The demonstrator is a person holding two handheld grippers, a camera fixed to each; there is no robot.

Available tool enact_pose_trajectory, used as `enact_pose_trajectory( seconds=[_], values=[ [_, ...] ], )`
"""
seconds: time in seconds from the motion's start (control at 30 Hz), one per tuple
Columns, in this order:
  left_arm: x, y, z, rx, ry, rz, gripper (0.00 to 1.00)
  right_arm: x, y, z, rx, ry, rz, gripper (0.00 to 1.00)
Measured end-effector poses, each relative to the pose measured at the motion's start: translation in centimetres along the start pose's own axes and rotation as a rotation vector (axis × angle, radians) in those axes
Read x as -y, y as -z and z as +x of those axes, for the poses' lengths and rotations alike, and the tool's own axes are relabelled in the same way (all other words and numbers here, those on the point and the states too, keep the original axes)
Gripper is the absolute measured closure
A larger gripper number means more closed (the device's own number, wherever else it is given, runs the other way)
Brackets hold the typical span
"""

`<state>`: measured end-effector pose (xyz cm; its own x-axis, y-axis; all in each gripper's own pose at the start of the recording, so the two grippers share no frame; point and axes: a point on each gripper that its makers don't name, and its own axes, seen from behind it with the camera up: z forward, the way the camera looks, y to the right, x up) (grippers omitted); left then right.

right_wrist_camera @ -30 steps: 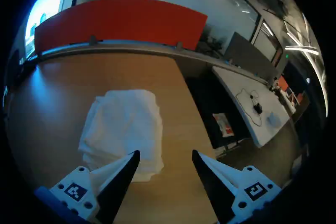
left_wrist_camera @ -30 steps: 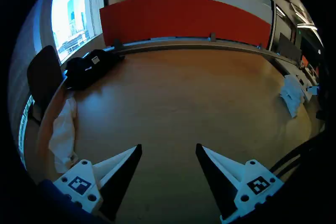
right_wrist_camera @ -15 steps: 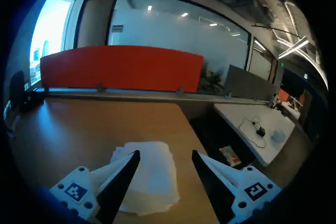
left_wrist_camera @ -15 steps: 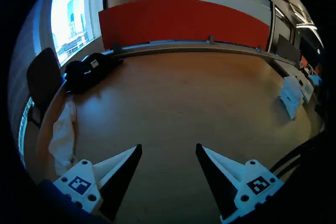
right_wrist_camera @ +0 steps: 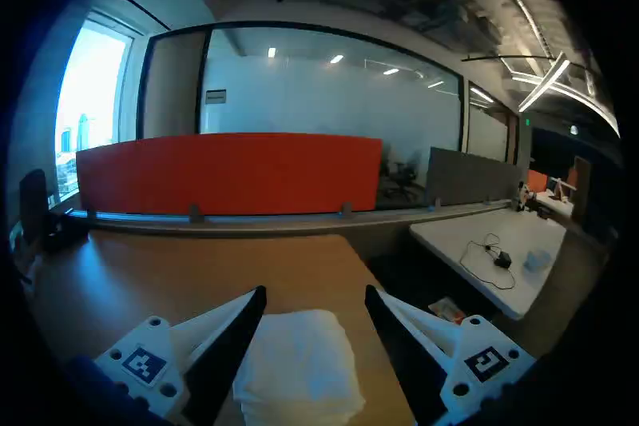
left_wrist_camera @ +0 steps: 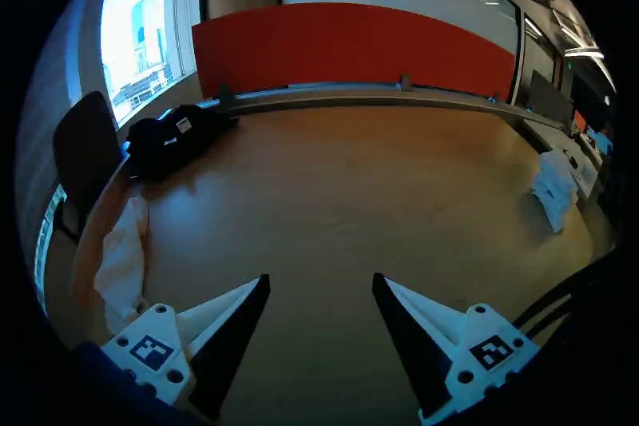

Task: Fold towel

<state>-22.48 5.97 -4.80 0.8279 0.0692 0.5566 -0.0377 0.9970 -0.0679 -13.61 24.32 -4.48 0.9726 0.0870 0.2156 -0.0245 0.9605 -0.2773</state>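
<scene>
A folded white towel stack (right_wrist_camera: 297, 362) lies on the wooden table (right_wrist_camera: 160, 278) near its right edge, below and between the spread fingers of my right gripper (right_wrist_camera: 313, 304), which is open and holds nothing. The same stack (left_wrist_camera: 556, 186) appears far off at the right in the left gripper view. My left gripper (left_wrist_camera: 319, 290) is open above bare wooden tabletop (left_wrist_camera: 343, 186). A loose white cloth (left_wrist_camera: 121, 258) hangs at the table's left edge, beside the left finger (left_wrist_camera: 216, 330).
A black bag (left_wrist_camera: 172, 137) lies at the table's far left corner by a dark chair (left_wrist_camera: 80, 146). A red divider panel (left_wrist_camera: 351, 46) runs along the back edge. Right of the table is a gap, then a white desk (right_wrist_camera: 487, 254) with cables.
The right gripper has tilted upward and drawn back: the towel stack slid down the view and now sits low between its fingers. The left gripper has barely moved.
</scene>
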Motion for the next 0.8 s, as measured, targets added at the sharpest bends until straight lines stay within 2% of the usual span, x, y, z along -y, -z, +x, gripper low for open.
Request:
enact_pose_trajectory(
  seconds=[0.1,0.27,0.67,0.8],
  values=[
    [0.2,0.0,0.6,-0.019,0.003,0.008,0.05,0.2,0.0,0.1,-0.006,-0.004,0.000,0.04],
    [0.7,0.1,2.7,-0.088,0.011,0.026,0.05,0.5,0.0,0.3,-0.011,0.000,0.001,0.04],
    [2.7,1.6,9.4,-0.301,0.012,0.090,0.05,1.1,0.6,0.7,-0.020,0.007,0.014,0.04],
    [3.3,2.5,11.9,-0.386,0.031,0.099,0.05,1.2,0.7,1.2,-0.028,0.012,0.016,0.03]
  ],
)
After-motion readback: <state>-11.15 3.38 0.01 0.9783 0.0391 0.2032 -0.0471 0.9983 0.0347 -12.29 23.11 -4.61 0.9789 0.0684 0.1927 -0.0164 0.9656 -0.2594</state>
